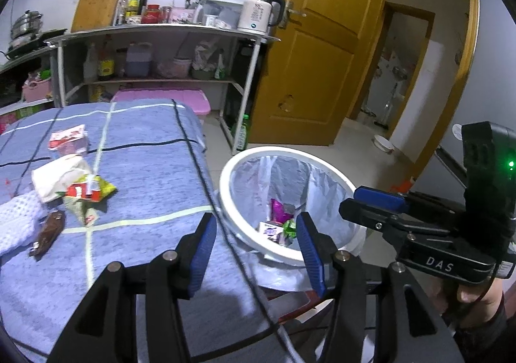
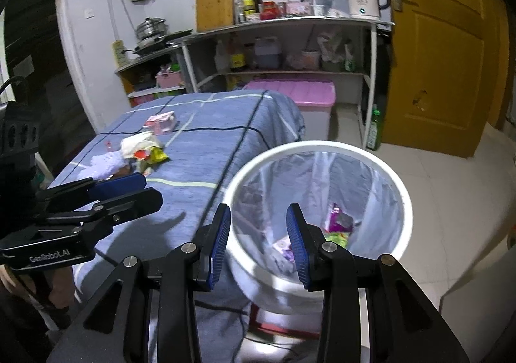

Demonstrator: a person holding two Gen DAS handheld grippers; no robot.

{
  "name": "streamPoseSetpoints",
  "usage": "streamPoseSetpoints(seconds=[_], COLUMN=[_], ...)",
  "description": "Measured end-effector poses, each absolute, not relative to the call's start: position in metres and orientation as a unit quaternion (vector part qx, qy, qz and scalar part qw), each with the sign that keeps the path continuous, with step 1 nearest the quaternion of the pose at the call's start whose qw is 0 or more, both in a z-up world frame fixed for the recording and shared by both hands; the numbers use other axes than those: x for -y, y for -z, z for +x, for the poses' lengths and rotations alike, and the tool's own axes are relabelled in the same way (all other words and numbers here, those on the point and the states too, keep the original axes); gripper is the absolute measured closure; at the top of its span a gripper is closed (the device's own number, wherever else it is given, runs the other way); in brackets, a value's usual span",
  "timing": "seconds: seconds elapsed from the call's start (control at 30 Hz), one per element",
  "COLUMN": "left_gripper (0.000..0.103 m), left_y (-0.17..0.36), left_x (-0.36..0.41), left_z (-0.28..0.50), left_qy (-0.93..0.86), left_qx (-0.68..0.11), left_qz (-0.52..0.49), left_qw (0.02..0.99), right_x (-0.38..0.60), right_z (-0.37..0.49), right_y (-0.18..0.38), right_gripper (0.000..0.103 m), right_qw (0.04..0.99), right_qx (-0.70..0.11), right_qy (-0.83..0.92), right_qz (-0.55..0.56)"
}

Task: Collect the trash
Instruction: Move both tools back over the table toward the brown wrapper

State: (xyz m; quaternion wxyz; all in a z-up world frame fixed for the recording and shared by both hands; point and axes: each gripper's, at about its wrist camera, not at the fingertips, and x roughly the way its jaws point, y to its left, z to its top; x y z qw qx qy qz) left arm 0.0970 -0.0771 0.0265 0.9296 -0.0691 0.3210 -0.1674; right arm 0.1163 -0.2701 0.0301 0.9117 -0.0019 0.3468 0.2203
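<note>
The left gripper (image 1: 256, 253) hung with its jaws standing wide and nothing between them, over the table edge beside the bin (image 1: 245, 163). The right gripper (image 2: 258, 245) stood above the bin's near rim, its jaws parted more narrowly and also empty; in the left view it showed at 3 o'clock, side-on, held by a hand (image 1: 480, 295).

The bin, white with a clear liner, stood on the floor touching the table's right side. At its bottom lay a purple wrapper (image 2: 337, 219), a green wrapper (image 2: 337, 238) and a small white carton (image 1: 269, 229).

The table (image 1: 145, 153) wore a blue checked cloth. On it, at 9 o'clock in the left view, trash remained: a pink-and-white carton (image 1: 69, 139) farthest back, a crumpled white bag (image 1: 56, 181) nearer, a red-and-yellow wrapper (image 1: 88, 190) touching the bag, and a brown wrapper (image 1: 48, 232) nearest. A white knitted cloth (image 1: 16, 222) lay just left of the brown wrapper.

A black cable (image 1: 206, 176) ran along the table's right edge. Beyond, at 12 o'clock, a shelf (image 1: 161, 32) carried a kettle (image 1: 259, 11), with a yellow door (image 1: 319, 50) to its right.
</note>
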Motion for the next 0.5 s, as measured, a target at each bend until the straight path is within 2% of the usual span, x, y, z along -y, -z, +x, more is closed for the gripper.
streamPoseSetpoints(seconds=[0.5], left_gripper=[0.050], left_y=[-0.024], left_x=[0.028], left_z=[0.070], left_qy=[0.111], left_qx=[-0.313], left_qz=[-0.090], left_qw=[0.939], right_x=[0.224], right_z=[0.098], right_y=[-0.032], right_gripper=[0.066], right_qw=[0.902], right_qx=[-0.342], right_qy=[-0.263], right_qz=[-0.024])
